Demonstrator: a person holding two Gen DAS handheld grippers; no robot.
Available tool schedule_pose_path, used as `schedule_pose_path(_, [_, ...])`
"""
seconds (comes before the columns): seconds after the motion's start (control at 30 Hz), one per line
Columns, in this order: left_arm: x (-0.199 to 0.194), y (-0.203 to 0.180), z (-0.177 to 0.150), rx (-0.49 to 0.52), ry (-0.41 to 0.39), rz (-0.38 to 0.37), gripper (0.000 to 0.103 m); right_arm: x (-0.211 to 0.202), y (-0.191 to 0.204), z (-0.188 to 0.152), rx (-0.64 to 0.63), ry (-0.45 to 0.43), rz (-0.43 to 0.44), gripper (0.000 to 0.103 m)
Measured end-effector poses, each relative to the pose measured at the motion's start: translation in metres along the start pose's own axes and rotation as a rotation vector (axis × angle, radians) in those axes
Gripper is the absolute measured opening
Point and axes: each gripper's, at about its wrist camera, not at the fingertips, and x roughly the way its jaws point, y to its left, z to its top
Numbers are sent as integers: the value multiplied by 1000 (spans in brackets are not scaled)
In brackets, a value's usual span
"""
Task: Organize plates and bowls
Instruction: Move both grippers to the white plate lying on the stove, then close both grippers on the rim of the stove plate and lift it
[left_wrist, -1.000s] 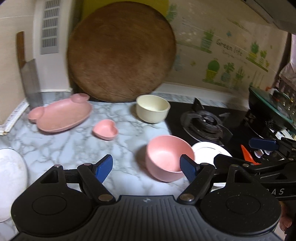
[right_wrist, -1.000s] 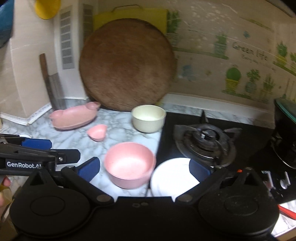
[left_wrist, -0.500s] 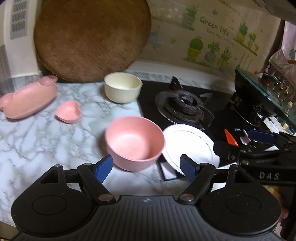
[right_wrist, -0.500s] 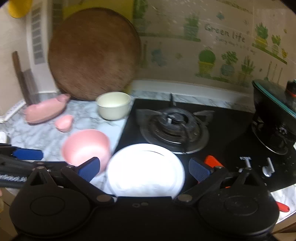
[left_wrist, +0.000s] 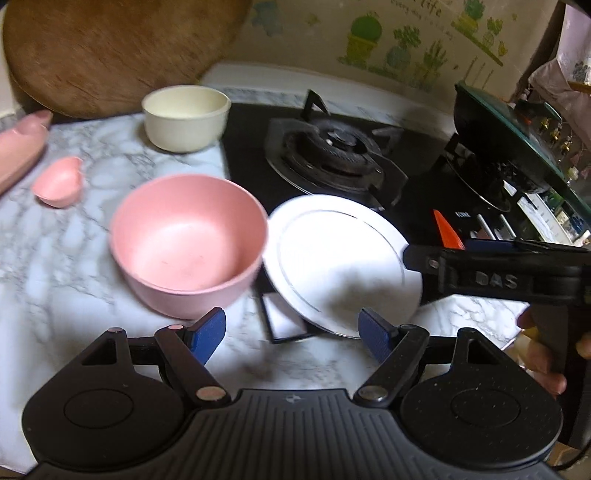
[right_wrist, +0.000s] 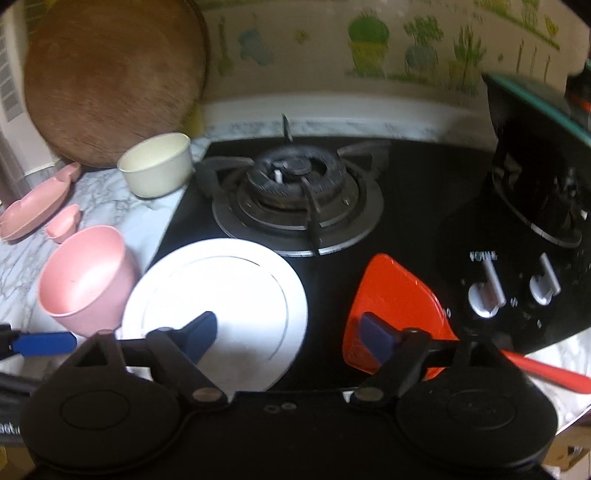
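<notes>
A pink bowl stands on the marble counter, touching a white plate that lies across the stove's front left corner. My left gripper hovers in front of both, its jaws closing slightly with only bare counter between them. My right gripper is also closing. Its left finger is above the white plate, its right finger above a red scoop, and neither presses on anything. Farther back are a cream bowl, a small pink heart dish and a pink oblong plate.
A gas burner lies just behind the plate. A black pot with a glass lid stands at the right, above the stove knobs. A round wooden board leans on the back wall. A person's hand holds the right gripper.
Both grippers moved right and down toward the white plate and pink bowl, which now look larger. The right gripper's jaws narrowed, and the red scoop came into its view.
</notes>
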Motion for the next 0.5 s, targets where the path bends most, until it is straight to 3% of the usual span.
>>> schedule_pose_path(0.07, [6, -2, 1, -7, 14, -17, 67, 6, -4, 2, 18, 11, 16, 78])
schedule_pose_path(0.17, [13, -2, 4, -30, 26, -25, 63, 11, -7, 7, 8, 1, 23, 73])
schedule_pose_path(0.27, [19, 2, 9, -56, 34, -32, 53, 14, -10, 15, 10, 4, 35, 67])
schedule_pose_path(0.5, [26, 4, 13, -64, 37, -21, 44, 6, -14, 10, -2, 21, 107, 62])
